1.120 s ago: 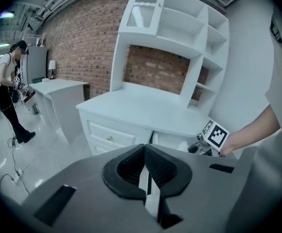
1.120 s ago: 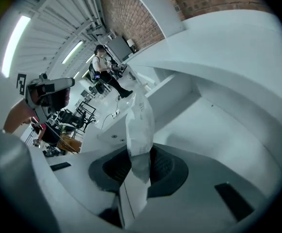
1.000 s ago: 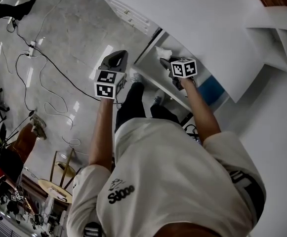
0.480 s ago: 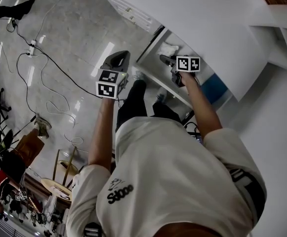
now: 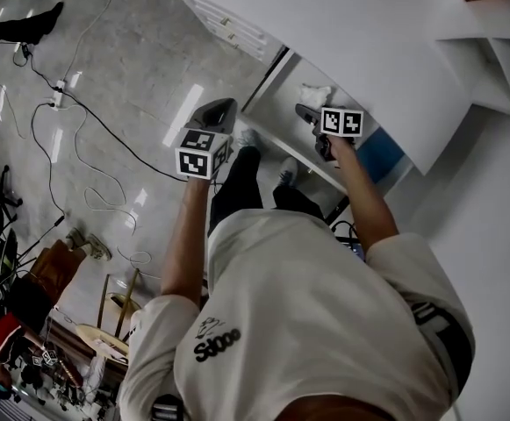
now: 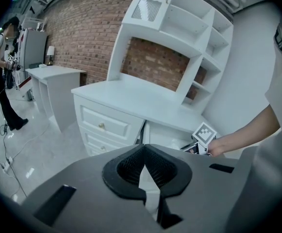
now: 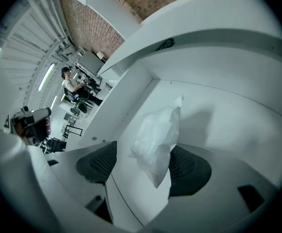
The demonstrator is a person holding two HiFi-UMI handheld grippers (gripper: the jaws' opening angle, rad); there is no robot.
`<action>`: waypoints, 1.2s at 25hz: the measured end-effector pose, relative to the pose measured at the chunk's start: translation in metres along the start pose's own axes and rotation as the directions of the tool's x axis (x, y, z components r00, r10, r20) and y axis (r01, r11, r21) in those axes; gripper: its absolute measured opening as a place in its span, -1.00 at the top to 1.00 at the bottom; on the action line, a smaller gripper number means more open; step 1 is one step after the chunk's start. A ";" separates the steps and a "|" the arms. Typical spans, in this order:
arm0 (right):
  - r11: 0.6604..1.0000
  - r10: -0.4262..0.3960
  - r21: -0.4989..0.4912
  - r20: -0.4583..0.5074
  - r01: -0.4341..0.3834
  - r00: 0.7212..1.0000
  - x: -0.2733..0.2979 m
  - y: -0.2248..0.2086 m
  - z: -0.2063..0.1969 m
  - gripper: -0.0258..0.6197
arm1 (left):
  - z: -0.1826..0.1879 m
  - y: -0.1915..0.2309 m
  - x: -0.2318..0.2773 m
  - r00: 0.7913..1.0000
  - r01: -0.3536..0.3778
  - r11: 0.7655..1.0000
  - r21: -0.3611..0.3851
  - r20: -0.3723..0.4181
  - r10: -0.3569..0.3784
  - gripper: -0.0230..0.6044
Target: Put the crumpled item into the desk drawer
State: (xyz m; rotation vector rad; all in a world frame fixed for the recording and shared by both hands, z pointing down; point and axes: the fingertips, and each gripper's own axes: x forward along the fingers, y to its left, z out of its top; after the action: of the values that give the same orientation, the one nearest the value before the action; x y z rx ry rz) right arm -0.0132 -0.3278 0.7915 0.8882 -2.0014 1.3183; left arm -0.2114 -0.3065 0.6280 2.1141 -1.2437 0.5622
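Observation:
The crumpled item (image 7: 156, 137) is a white, wadded bag or sheet. It sits inside the open desk drawer (image 7: 228, 125), between the pads of my right gripper (image 7: 143, 165). The jaws are opening: the left pad stands well apart from the item, and the right pad (image 7: 191, 168) is just beside it. In the head view the item (image 5: 314, 94) lies in the drawer (image 5: 276, 139) just beyond my right gripper (image 5: 307, 112). My left gripper (image 5: 219, 110) hangs in the air left of the drawer, over the floor, shut and empty (image 6: 144, 171).
The white desk top (image 5: 369, 33) overhangs the back of the drawer. A second drawer bank with knobs (image 6: 104, 126) stands left of the open drawer. Cables (image 5: 79, 103) run across the tiled floor. A blue object (image 5: 379, 158) sits under the desk.
My right gripper's jaws have spread away from the crumpled item, which now rests in the drawer. The left gripper has hardly moved.

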 end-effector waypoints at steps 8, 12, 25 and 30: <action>0.973 -0.168 -0.157 0.006 0.166 0.986 -0.023 -0.018 -0.005 -0.02 | -0.006 -0.005 -0.007 1.000 0.011 0.999 -0.034 0.017 -0.010 0.87; 0.964 -0.205 -0.166 0.024 0.206 0.978 -0.038 -0.025 -0.010 -0.02 | -0.002 -0.006 -0.005 1.000 0.009 0.999 -0.043 0.030 -0.007 0.87; 0.951 -0.160 -0.220 0.253 0.217 0.954 -0.126 -0.011 0.014 -0.02 | 0.002 -0.045 -0.003 0.997 0.009 1.000 0.002 0.078 -0.009 0.87; 0.906 -0.162 -0.311 0.372 0.287 0.914 -0.176 -0.008 0.040 0.28 | 0.019 -0.058 -0.002 0.992 -0.025 0.998 0.050 0.127 0.019 0.87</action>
State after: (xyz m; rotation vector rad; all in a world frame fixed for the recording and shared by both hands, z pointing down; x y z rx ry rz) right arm 0.0962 -0.3299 0.6480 1.1851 -2.2158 0.6672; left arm -0.1597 -0.2974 0.5959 2.2106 -1.3366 0.4804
